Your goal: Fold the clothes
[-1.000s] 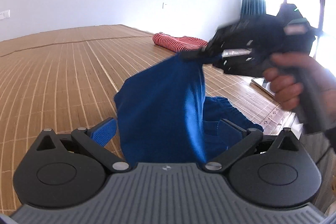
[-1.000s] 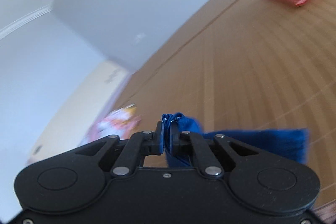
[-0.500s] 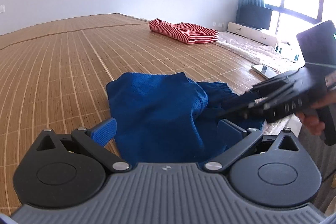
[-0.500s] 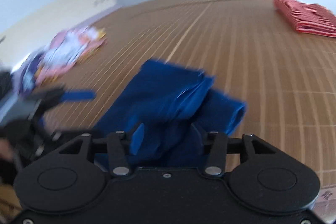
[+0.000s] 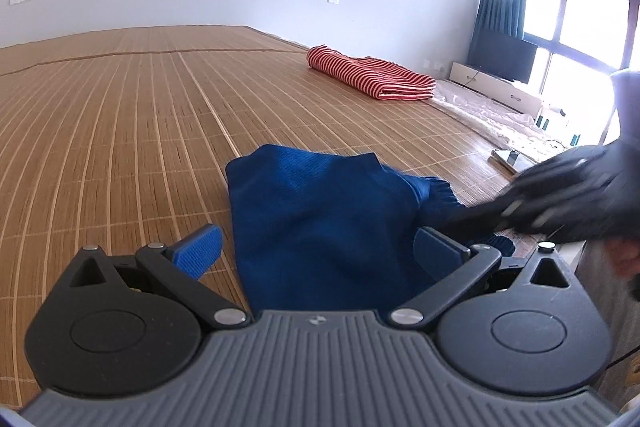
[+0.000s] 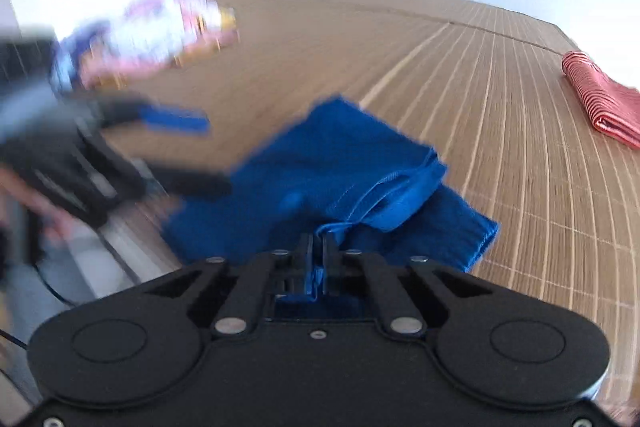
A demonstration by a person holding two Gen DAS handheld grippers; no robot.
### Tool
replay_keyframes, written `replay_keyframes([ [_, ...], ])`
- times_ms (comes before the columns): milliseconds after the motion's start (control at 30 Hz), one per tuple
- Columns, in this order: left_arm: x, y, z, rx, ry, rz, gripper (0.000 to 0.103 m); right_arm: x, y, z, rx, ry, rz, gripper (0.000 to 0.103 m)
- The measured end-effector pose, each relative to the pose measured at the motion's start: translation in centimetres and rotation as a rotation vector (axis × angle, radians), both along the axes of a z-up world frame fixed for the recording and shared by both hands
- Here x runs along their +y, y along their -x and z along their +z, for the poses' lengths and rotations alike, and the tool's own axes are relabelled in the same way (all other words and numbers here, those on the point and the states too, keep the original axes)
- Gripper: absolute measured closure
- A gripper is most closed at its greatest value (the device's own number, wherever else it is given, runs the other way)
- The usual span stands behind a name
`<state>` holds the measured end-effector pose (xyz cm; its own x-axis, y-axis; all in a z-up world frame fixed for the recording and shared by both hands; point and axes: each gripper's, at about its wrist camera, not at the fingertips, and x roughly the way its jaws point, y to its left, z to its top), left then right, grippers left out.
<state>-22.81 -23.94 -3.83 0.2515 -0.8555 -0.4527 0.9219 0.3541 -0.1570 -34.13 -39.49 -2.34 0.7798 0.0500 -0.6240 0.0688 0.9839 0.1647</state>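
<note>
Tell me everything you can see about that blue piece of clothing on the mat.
The blue garment is a deep blue knit, seemingly soft, with a ribbed cuff or hem at one end and a stitched edge band. It lies partly folded in a loose bundle on the bamboo mat, near its edge. The right gripper has its fingers shut on a fold of it. The left gripper stands open, the cloth lying between its fingers without being pinched.

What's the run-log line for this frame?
task: fold clothes | left gripper: open over blue garment | right gripper: shut on blue garment edge | striped garment: folded, apart
</note>
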Motion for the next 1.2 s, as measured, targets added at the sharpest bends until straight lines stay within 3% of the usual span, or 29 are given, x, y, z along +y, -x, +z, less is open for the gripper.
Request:
replay_keyframes([
  [100,0.1,0.1,0.0,0.007,-0.001,-0.012,0.0,-0.7,2.2,2.3,-0.064,-0.116,-0.008,0.098],
  [233,-0.3,0.5,-0.1,-0.005,-0.019,-0.044,0.0,-0.7,3.8,1.8,0.005,-0.111,-0.026,0.096],
  [367,-0.7,0.8,-0.6,-0.024,-0.051,-0.082,0.0,-1.6,3.9,-0.3,0.092,-0.119,-0.068,0.076],
  [400,-0.8,0.8,-0.7,-0.02,-0.056,-0.093,0.0,-1.9,4.0,-0.1,0.077,-0.125,-0.072,0.071],
  [467,-1.1,1.0,-0.9,-0.001,-0.056,-0.123,0.0,-2.6,3.9,0.9,0.026,-0.109,-0.093,0.053],
  [567,-1.4,2.0,-1.2,0.025,-0.036,-0.2,0.0,-4.8,2.6,1.9,-0.063,-0.07,-0.136,0.044],
  [733,-2.3,3.1,-2.1,0.032,-0.056,-0.263,0.0,-8.4,-3.1,0.3,-0.041,-0.048,-0.196,0.045],
  [900,-2.5,3.1,-2.5,0.032,-0.084,-0.254,0.0,-10.4,-7.4,-2.5,0.054,-0.168,-0.182,0.046],
  [933,-2.5,3.1,-2.5,0.034,-0.08,-0.254,0.0,-10.5,-7.7,-2.8,0.059,-0.179,-0.181,0.048],
  [967,-2.4,3.1,-2.4,0.036,-0.077,-0.254,0.0,-10.5,-7.7,-3.0,0.052,-0.194,-0.178,0.058],
  [1033,-2.4,3.3,-2.3,0.032,-0.072,-0.255,0.0,-10.4,-7.7,-2.9,0.039,-0.214,-0.172,0.063],
  [1133,-2.4,3.4,-2.3,0.018,-0.071,-0.252,0.0,-9.6,-7.3,-2.1,0.019,-0.168,-0.172,0.09],
  [1200,-2.5,3.2,-2.3,0.02,-0.069,-0.248,0.0,-9.1,-6.8,-1.3,-0.005,-0.153,-0.171,0.09],
])
